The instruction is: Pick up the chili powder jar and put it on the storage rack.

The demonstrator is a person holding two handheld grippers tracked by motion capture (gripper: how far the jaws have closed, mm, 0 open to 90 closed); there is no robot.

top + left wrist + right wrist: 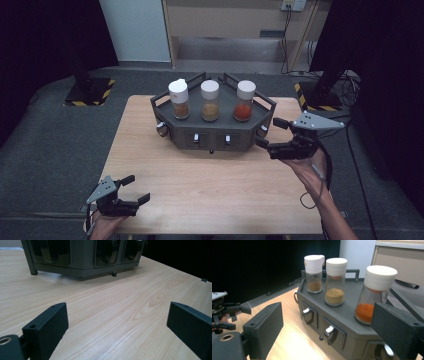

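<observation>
The right tongs (265,134), jaws spread and empty, are held beside the dark grey hexagonal rack (212,137). The glass jar of red spice (372,293) just ahead could be toppled by a high approach. The left tongs (135,189) are also open.

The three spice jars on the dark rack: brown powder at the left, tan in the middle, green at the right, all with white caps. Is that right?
Not quite. The right jar holds orange-red powder, not green; the high view and the right gripper view both show it. The rest stands: the left jar holds brown, the middle jar tan, all white-capped, on the dark rack.
</observation>
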